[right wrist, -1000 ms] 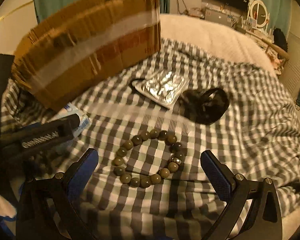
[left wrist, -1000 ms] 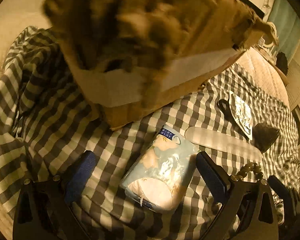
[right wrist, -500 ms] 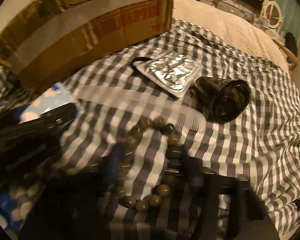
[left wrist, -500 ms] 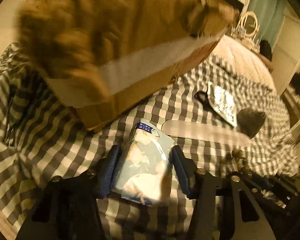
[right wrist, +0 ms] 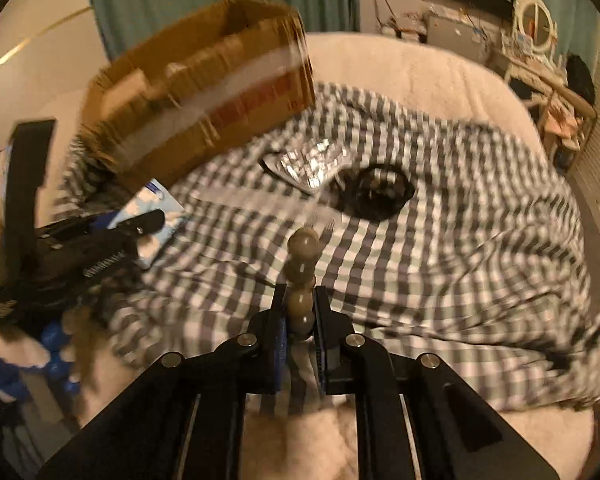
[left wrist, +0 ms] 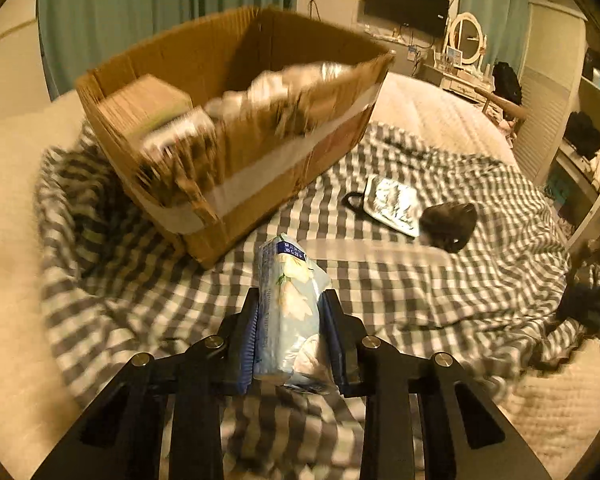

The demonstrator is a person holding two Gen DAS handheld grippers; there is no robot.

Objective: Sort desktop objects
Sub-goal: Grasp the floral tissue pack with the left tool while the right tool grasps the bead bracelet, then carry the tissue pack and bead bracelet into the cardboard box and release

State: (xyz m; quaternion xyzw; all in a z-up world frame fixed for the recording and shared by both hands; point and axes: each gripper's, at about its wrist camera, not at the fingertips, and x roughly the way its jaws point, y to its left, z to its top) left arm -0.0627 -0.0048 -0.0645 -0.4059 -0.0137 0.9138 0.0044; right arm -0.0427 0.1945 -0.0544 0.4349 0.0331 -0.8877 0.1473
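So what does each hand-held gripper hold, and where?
Left hand-held gripper: tissue pack, by its long sides. Right hand-held gripper: bead bracelet, pinched across beads.

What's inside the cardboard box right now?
In the cardboard box, the left wrist view shows a small brown carton at the left end and something silvery and crinkled, blurred. The near wall covers the bottom and anything lower down.

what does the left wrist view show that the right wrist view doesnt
Only the left wrist view: the inside of the cardboard box, with packets in it, and the left tool from behind, shut on the tissue pack.
Only the right wrist view: the right tool clamping the bead bracelet.
Both: the box, tissue pack, silver foil pouch, dark cup and checked cloth.
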